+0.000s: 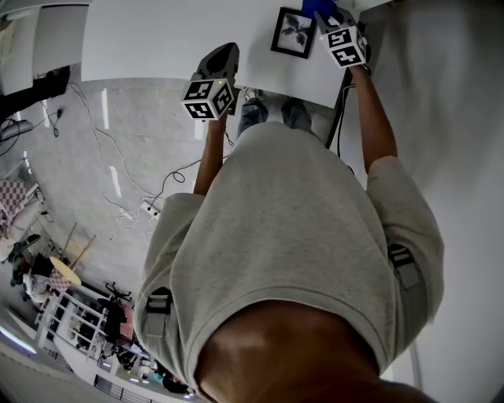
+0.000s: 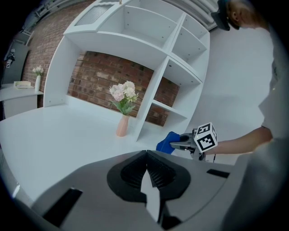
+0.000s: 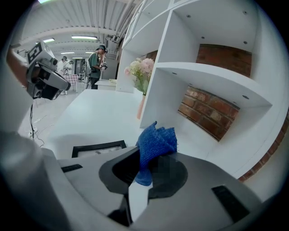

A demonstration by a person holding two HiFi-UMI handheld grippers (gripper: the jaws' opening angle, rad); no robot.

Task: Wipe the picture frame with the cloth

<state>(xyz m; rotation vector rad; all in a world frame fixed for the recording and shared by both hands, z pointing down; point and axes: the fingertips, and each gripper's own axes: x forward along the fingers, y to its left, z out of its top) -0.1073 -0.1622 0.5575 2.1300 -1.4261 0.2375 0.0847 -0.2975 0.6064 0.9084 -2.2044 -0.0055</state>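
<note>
A black picture frame with a dark flower print lies flat on the white table. In the right gripper view the picture frame shows just left of the jaws, partly hidden by them. My right gripper is shut on a blue cloth, which bunches up above the jaws. In the head view the blue cloth sits at the frame's right edge with the right gripper behind it. My left gripper is shut with nothing in it, over the table's near edge, left of the frame.
A white shelf unit with a brick back stands on the table. A pink vase of flowers is beside its upright. Cables and a power strip lie on the floor below the table edge. People stand far off.
</note>
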